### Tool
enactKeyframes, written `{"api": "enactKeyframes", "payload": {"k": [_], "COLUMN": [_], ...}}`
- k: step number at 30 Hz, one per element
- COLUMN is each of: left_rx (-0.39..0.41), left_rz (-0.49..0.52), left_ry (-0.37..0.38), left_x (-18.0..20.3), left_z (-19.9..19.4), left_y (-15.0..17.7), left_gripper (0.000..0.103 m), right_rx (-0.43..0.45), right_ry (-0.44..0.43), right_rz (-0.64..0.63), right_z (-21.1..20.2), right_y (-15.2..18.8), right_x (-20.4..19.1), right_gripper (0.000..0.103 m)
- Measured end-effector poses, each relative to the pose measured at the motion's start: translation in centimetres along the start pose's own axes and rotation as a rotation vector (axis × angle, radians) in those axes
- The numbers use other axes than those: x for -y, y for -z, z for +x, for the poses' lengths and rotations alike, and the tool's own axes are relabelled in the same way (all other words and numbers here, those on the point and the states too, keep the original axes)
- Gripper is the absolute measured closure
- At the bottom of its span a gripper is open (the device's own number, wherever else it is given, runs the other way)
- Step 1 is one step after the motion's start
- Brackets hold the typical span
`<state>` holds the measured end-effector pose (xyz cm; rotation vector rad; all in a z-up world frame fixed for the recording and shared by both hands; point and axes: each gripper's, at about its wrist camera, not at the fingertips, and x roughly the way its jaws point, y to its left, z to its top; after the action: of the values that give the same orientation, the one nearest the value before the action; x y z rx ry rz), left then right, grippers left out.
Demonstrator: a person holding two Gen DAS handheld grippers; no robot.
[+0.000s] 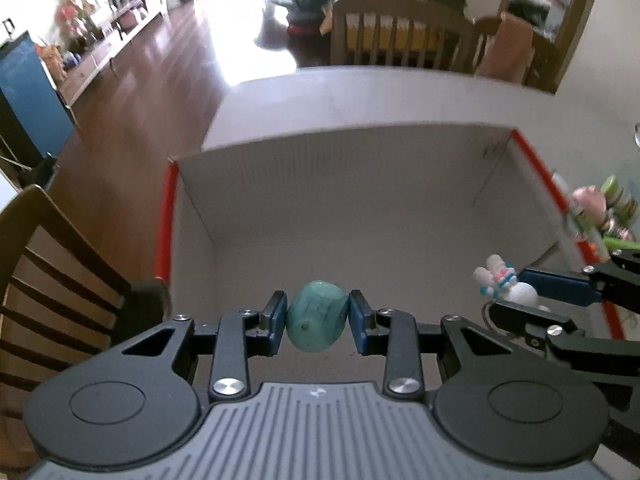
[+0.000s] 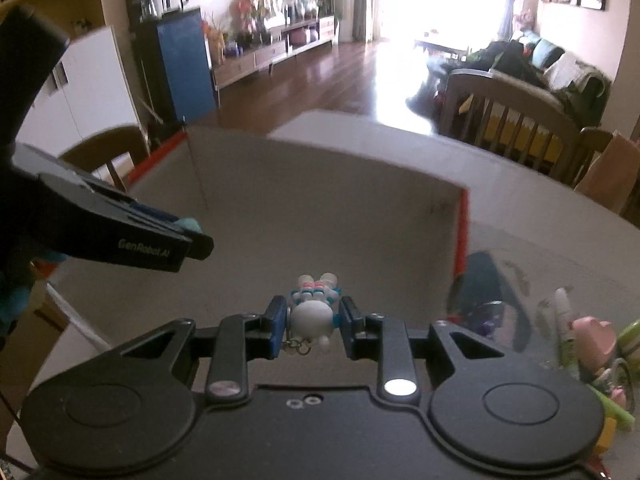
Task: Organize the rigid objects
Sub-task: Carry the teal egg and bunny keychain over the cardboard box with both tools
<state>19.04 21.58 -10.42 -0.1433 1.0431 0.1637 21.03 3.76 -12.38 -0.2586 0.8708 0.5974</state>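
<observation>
Stone (image 1: 316,316) is pinched in my left gripper (image 1: 318,316), bunny charm (image 2: 314,312) in my right gripper (image 2: 313,320), both over the box (image 1: 360,216). Grippers sit close, so I could bump them and drop the charm outside.

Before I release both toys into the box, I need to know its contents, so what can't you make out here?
- Box floor: the left gripper and turquoise stone hide its near part in the left wrist view.
- The right gripper and white bunny charm hide it in the right wrist view.
- Toy pile: blurred, cut off by the edge.
</observation>
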Motion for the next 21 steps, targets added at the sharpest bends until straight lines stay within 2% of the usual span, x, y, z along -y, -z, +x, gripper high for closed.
{"api": "enactKeyframes", "payload": {"k": [8, 13, 21], "left_rx": [-0.111, -0.179, -0.280], "left_rz": [0.065, 0.096, 0.089], "left_ry": [0.030, 0.047, 0.067], "left_x": [0.6, 1.0, 1.0], "left_z": [3.4, 5.0, 6.6], "left_y": [-0.5, -0.2, -0.3], "left_gripper": [0.070, 0.070, 0.070], "right_rx": [-0.120, -0.156, -0.206], "right_ry": [-0.008, -0.008, -0.012], "right_rz": [0.017, 0.034, 0.067], "right_z": [2.7, 3.1, 3.1], "right_y": [-0.2, 0.1, 0.9], "right_x": [-0.6, -0.8, -1.1], "right_gripper": [0.076, 0.076, 0.076]}}
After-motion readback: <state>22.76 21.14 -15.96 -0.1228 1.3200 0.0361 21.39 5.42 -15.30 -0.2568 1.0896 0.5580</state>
